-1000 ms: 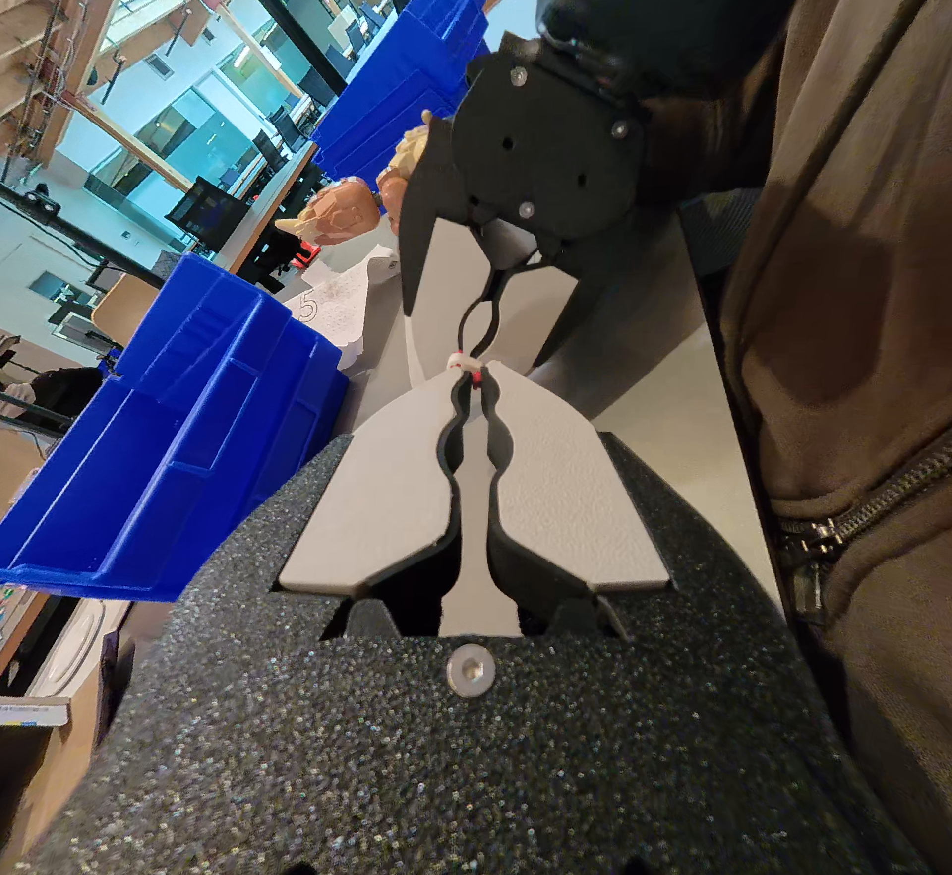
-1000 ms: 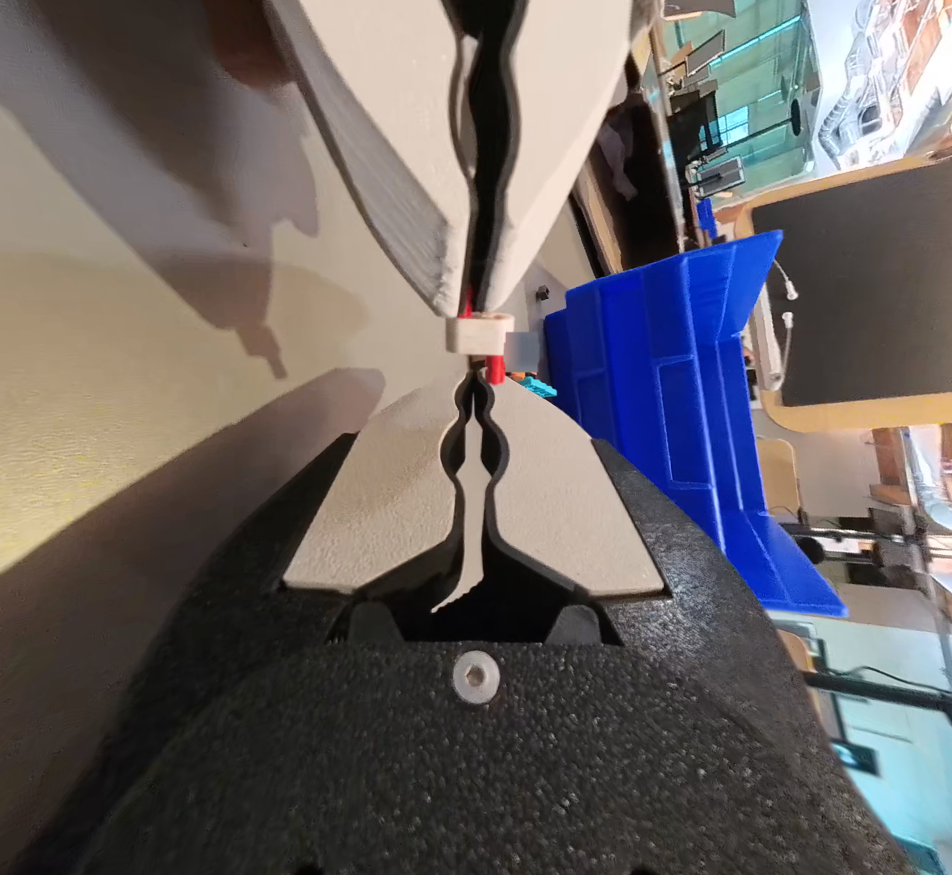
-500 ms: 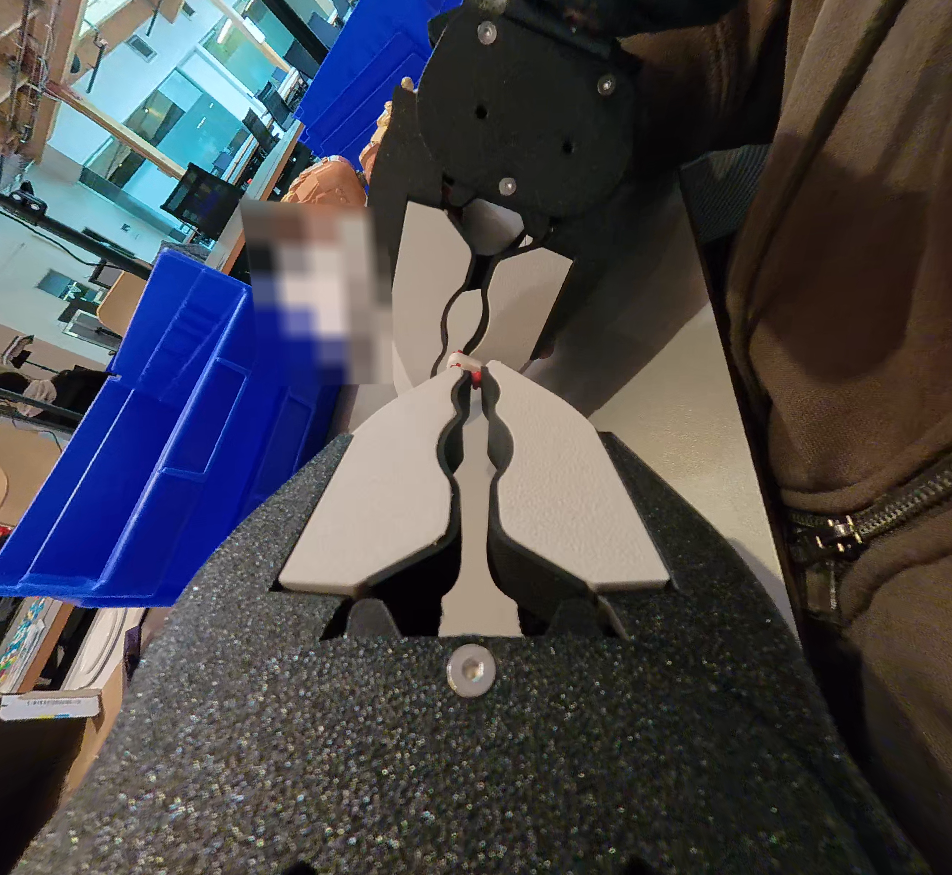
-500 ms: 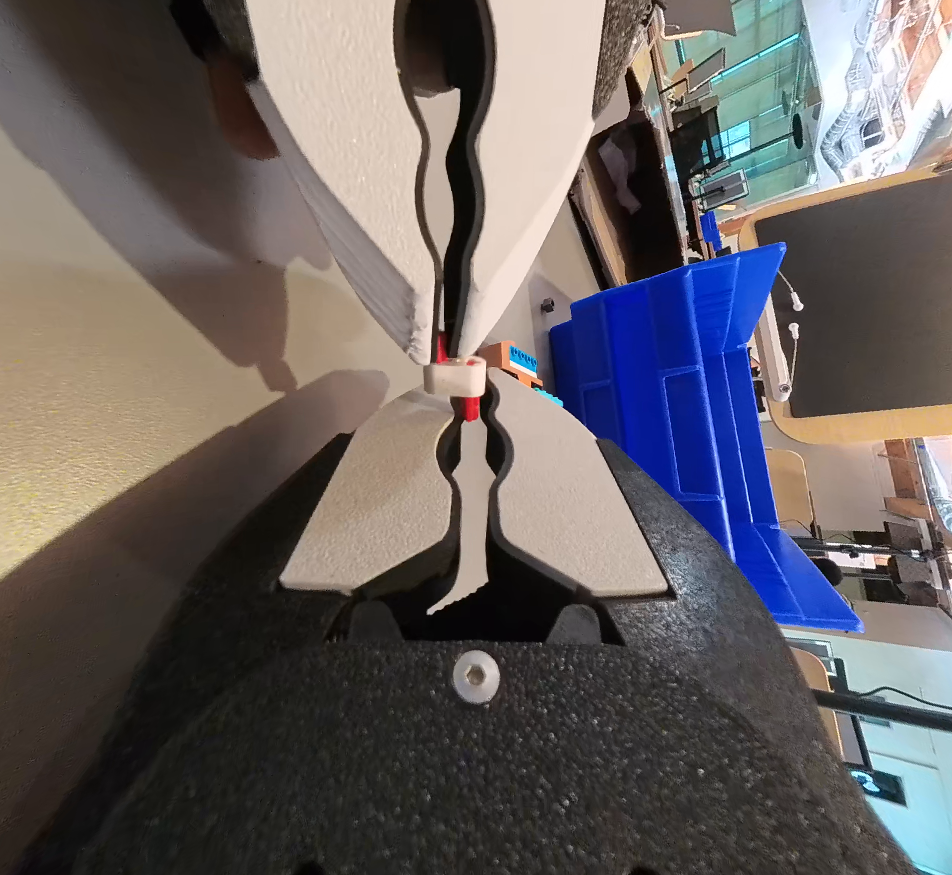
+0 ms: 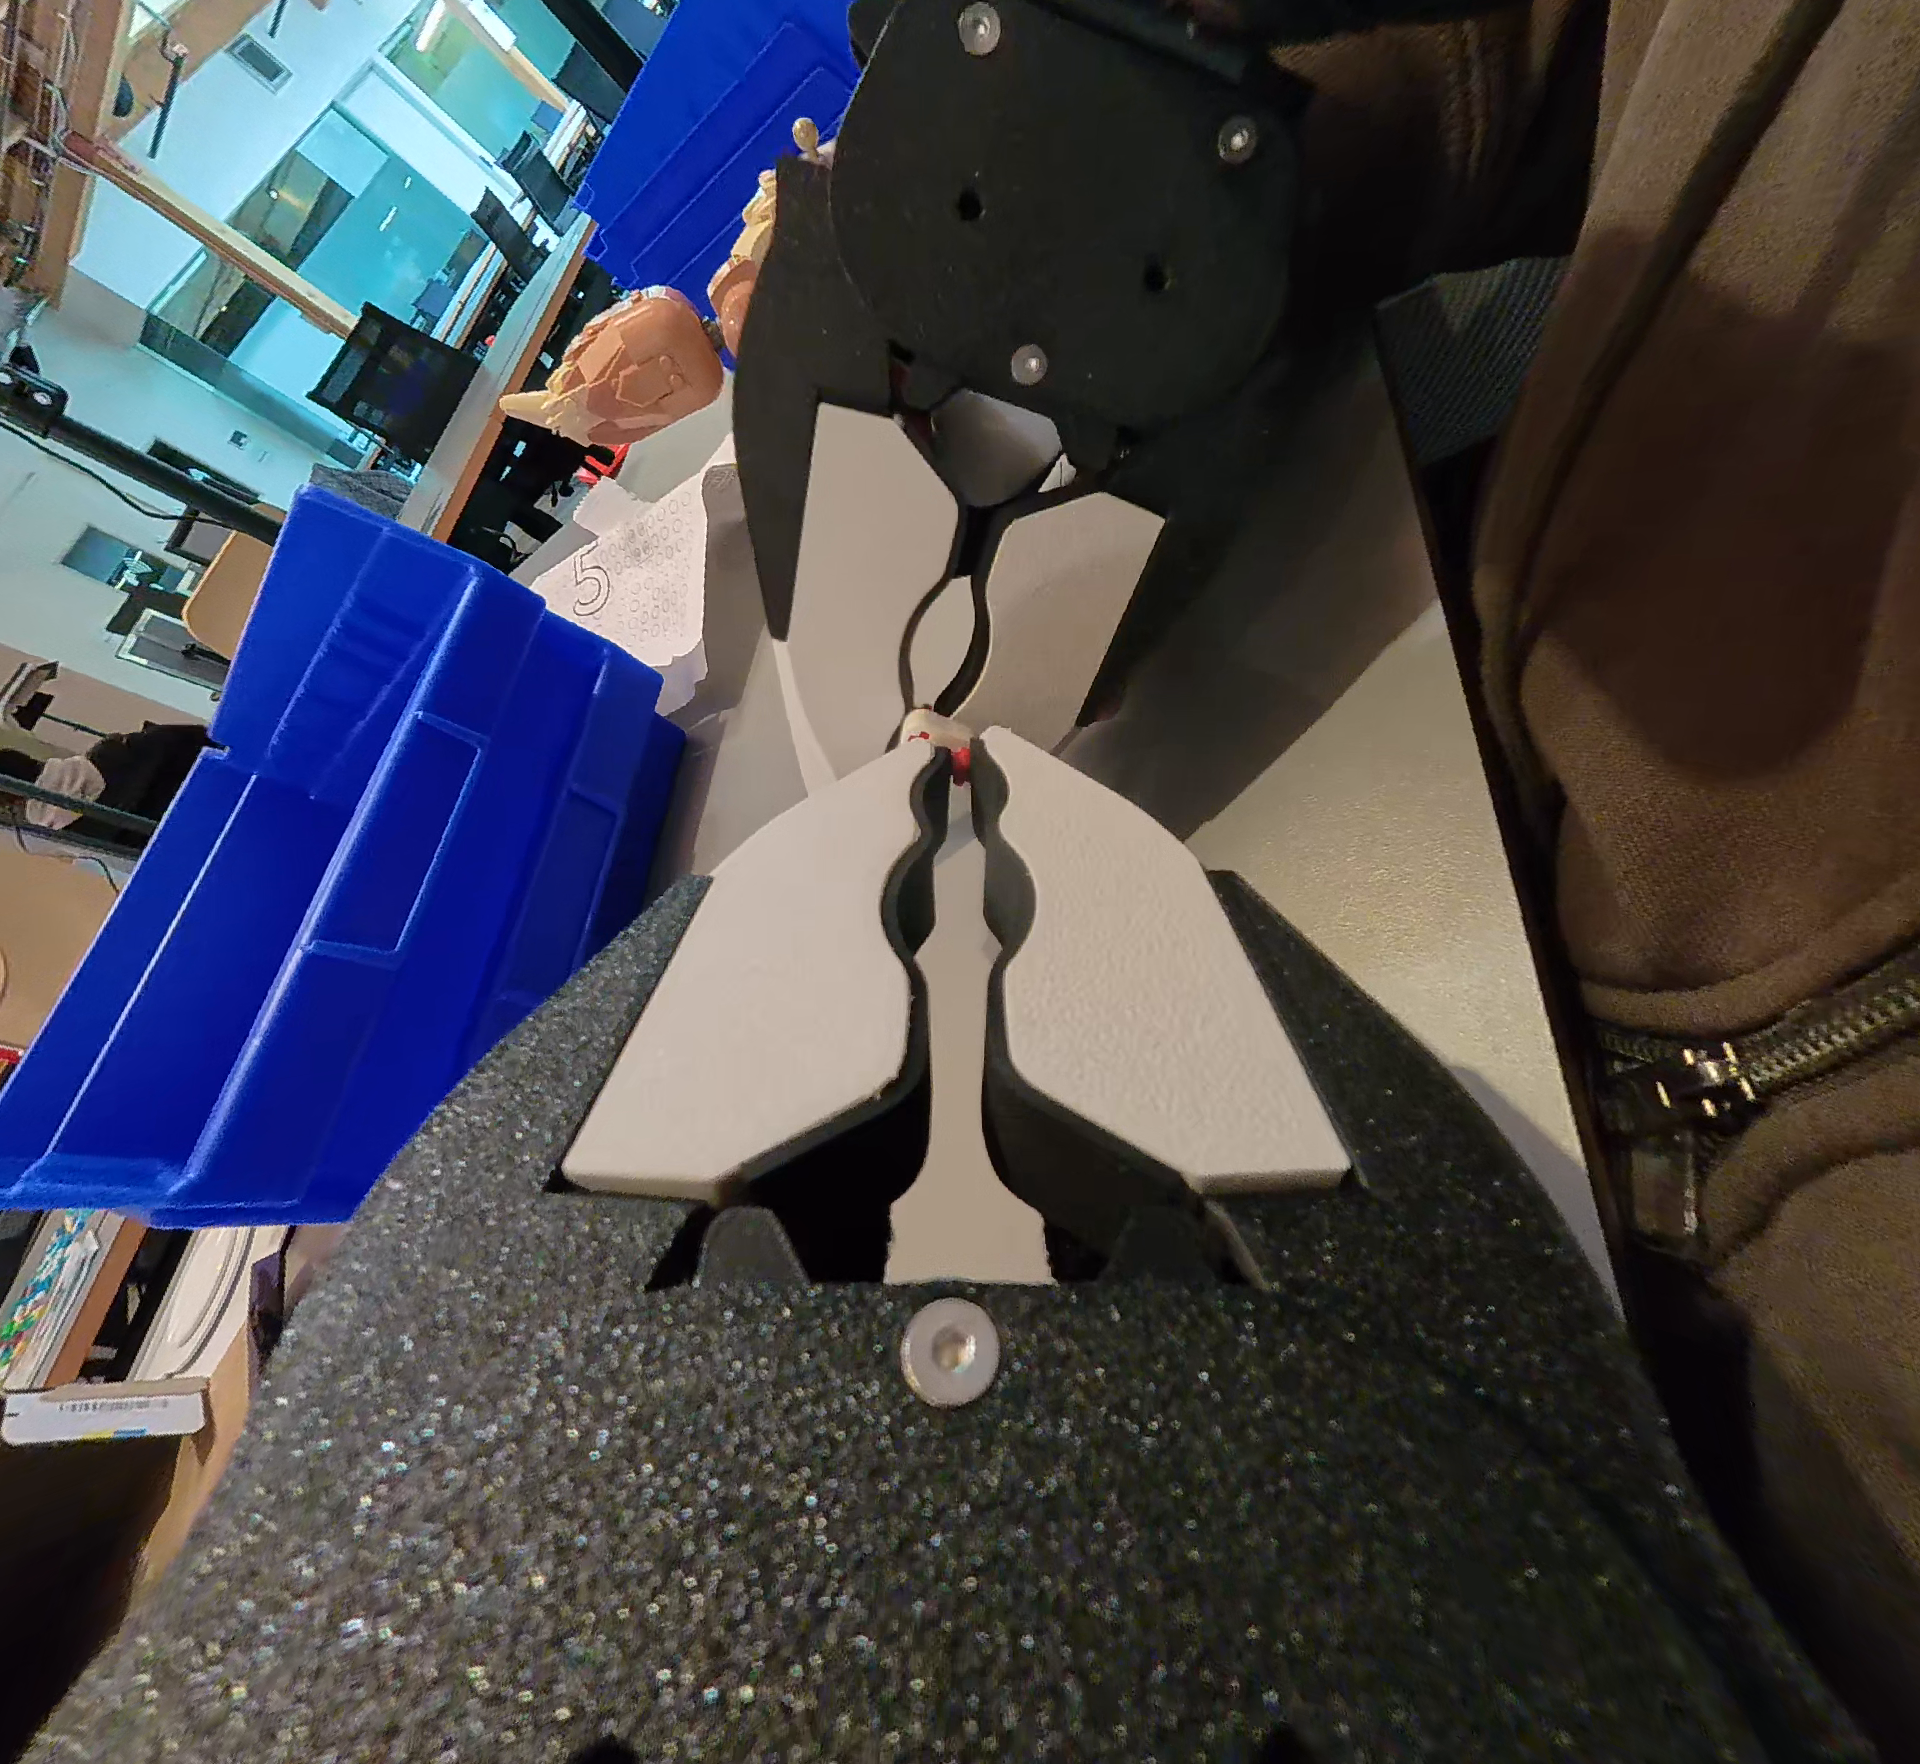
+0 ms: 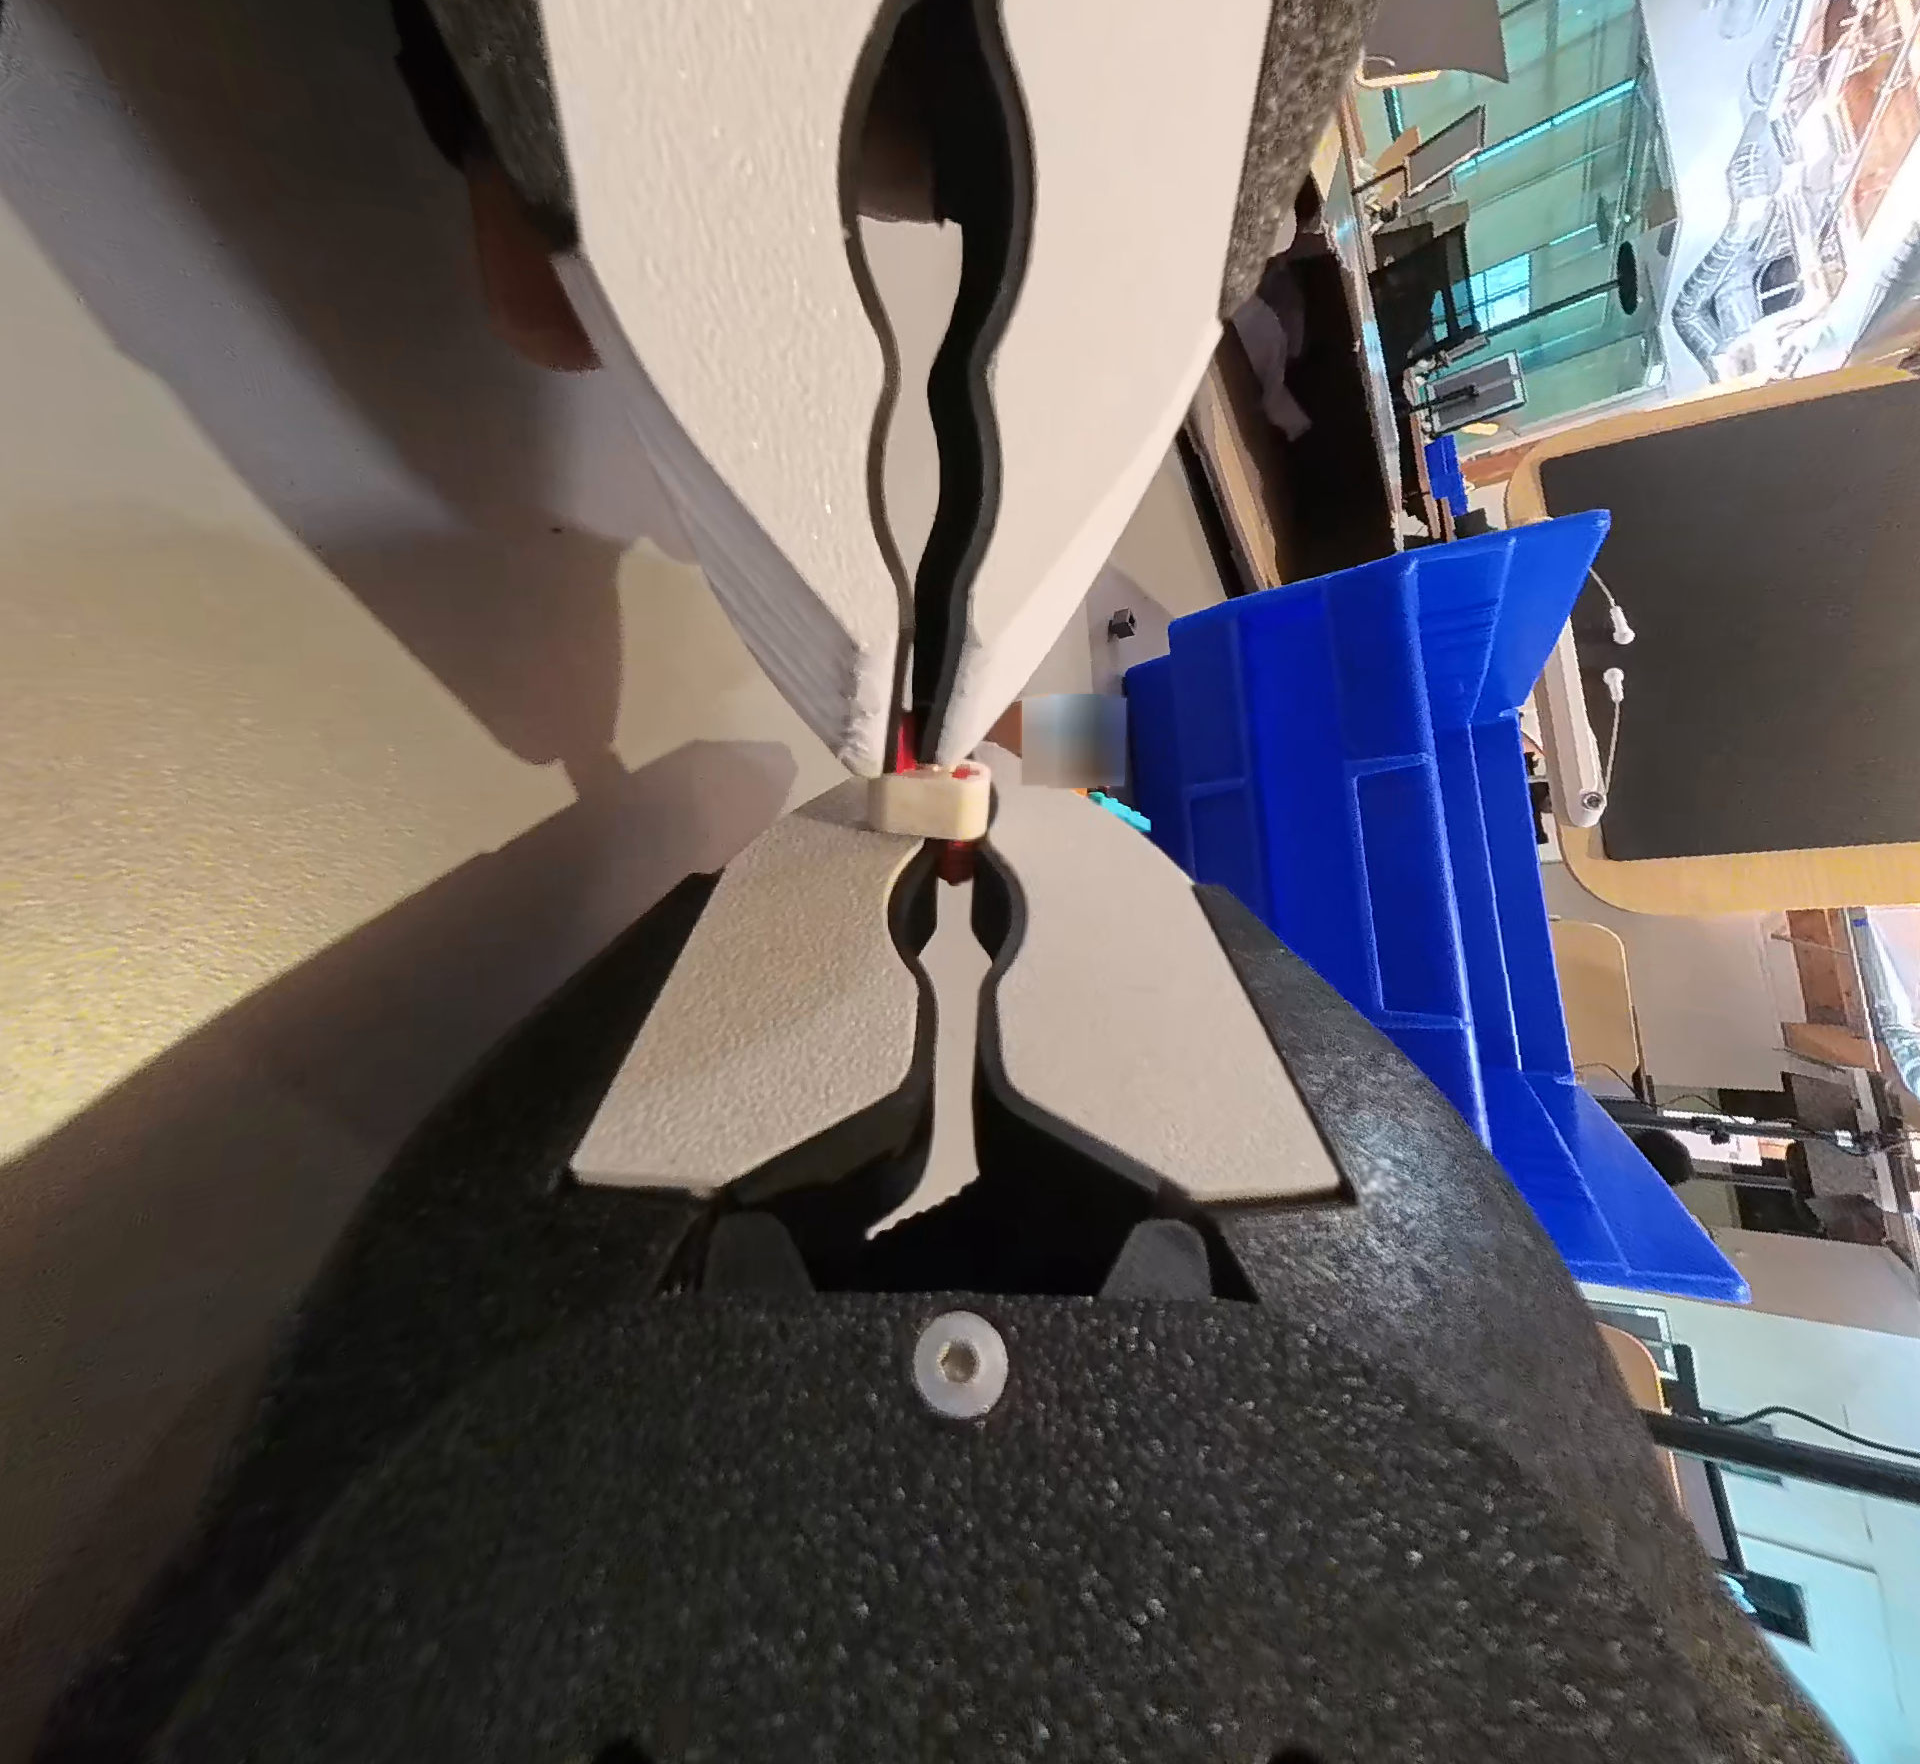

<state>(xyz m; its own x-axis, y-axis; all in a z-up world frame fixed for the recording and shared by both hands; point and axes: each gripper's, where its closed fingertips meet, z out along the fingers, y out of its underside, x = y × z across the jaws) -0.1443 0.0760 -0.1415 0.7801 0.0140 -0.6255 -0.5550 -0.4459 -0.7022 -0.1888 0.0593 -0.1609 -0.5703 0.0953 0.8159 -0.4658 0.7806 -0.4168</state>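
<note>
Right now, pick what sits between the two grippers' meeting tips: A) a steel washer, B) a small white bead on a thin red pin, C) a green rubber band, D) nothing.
B: the small white bead sits on a thin red pin between the right gripper and left gripper.

white perforated sheet (image 5: 634,587) lying behind the blue bin (image 5: 343,873) | bearing a printed mark | wording not copied

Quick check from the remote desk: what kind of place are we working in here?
Most likely an open lab or workshop in a large glass-walled building. Blue storage bins stand on a pale worktable, and desks with monitors sit beyond it, before tall interior glazing. Both grippers meet on a small white-and-red part.
</note>
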